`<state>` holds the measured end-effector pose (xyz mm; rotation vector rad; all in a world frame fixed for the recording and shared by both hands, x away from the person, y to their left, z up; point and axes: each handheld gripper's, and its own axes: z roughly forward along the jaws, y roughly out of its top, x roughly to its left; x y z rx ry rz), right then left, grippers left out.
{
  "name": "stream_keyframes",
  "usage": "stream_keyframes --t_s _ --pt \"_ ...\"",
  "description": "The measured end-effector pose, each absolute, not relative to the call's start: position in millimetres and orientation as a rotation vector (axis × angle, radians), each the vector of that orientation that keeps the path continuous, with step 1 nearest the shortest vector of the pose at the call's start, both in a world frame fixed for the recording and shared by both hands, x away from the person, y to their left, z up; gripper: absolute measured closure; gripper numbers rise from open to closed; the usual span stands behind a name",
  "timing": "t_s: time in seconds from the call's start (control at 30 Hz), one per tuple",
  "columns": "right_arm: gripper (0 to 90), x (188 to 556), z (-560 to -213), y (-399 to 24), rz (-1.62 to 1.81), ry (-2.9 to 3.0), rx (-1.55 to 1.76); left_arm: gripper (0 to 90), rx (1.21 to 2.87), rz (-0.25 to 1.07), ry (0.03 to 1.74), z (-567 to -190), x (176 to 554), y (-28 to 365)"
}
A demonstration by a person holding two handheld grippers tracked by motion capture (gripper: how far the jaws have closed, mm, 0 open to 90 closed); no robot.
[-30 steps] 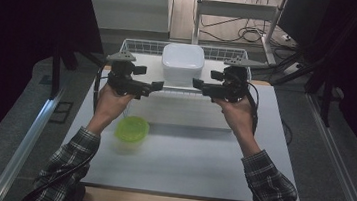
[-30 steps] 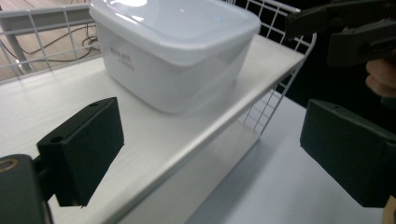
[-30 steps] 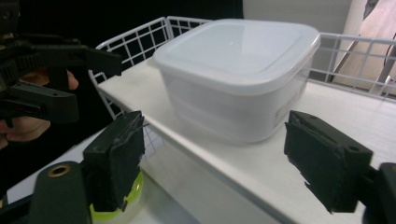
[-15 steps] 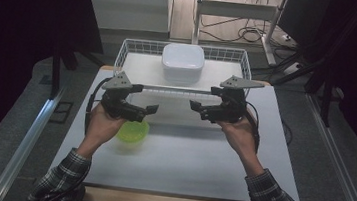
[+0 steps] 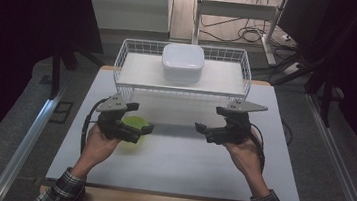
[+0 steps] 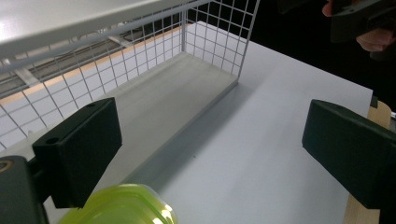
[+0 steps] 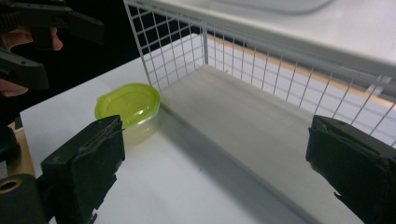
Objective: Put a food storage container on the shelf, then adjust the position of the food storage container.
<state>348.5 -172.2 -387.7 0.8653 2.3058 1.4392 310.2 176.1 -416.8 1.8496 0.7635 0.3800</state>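
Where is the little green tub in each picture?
High view: the green tub sits left of centre on the white table, partly under the left tool.
Left gripper view: its lid peeks in at the bottom edge.
Right gripper view: upper left.
Shared landmark: the white wire rack beside it.

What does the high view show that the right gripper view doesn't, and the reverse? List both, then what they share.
High view: plaid sleeves, the floor beside the table, cables behind it.
Right gripper view: the right gripper with its worn black pads close up, and the green-lidded container showing a clear body.
Shared: that container, the wire rack, the white table, the left gripper. Both grippers' jaws have just been opening, nothing between them.
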Motion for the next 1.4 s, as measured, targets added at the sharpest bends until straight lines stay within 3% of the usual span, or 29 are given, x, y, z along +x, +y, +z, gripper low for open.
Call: stream_keyframes --t_s 0.9,1.4 --pt "4.3 299 -455 -190 1.420 2.345 0.815 4.5 1.932 0.404 0.738 -488 261 163" --pt "4.2 298 -483 -205 1.300 2.378 0.912 5.1 1.980 0.355 0.788 -493 266 166"
